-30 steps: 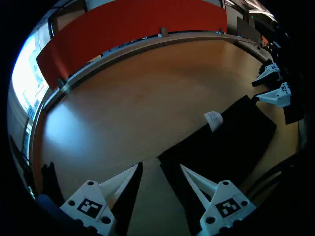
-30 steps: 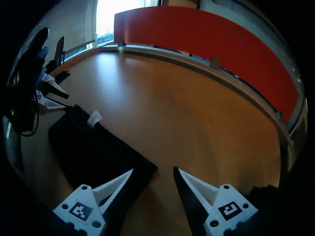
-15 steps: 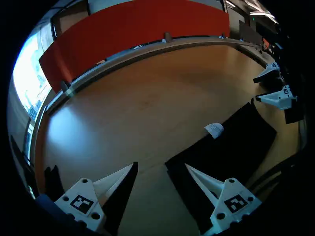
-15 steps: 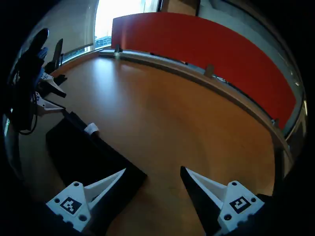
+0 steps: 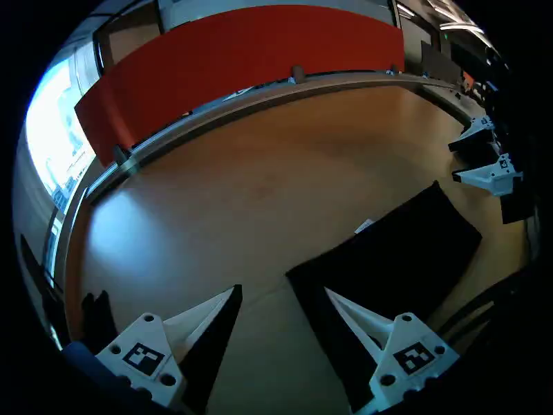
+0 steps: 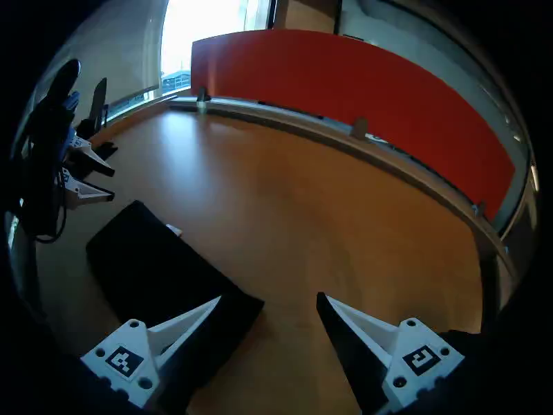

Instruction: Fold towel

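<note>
Spread wide and holding nothing: left gripper (image 5: pixel 281 289) and right gripper (image 6: pixel 269 297), at opposite ends of the folded black towel (image 5: pixel 394 256) on the wooden table (image 5: pixel 242 187). Flatter than half a second ago, with the white label (image 5: pixel 363 225) now reduced to a sliver at the far edge.

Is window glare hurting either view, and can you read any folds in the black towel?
Left gripper view: window blown out, pale sheen on the table near it; towel a flat black shape, no folds readable. Right gripper view: window also overexposed, towel equally featureless, and the red divider bows with the fisheye.
</note>
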### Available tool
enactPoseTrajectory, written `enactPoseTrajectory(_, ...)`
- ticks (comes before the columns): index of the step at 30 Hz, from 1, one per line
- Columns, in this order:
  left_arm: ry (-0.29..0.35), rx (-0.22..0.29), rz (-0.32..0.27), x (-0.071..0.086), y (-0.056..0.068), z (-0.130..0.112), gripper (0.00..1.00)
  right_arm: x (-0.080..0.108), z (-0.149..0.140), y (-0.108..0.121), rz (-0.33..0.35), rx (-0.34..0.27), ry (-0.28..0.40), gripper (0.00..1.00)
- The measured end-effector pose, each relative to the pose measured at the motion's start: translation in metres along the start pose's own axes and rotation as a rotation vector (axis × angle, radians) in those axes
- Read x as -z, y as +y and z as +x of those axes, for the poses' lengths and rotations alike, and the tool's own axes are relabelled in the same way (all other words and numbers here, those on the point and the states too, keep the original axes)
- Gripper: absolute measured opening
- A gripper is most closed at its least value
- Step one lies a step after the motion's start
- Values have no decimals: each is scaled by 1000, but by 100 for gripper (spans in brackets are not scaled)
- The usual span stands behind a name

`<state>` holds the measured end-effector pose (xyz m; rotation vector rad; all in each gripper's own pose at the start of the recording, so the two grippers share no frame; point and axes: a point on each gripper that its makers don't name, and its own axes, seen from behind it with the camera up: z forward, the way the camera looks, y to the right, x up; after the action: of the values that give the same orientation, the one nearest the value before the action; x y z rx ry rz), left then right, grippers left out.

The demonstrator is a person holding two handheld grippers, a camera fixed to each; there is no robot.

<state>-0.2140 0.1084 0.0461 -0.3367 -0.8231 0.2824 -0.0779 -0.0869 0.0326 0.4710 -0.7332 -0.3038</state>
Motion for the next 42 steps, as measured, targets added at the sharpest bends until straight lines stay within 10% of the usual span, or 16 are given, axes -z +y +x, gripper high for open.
enactPoseTrajectory(42, -25, 151, 1, 85, 40, -103, 77, 64, -67, -67, 60, -10, -21, 97)
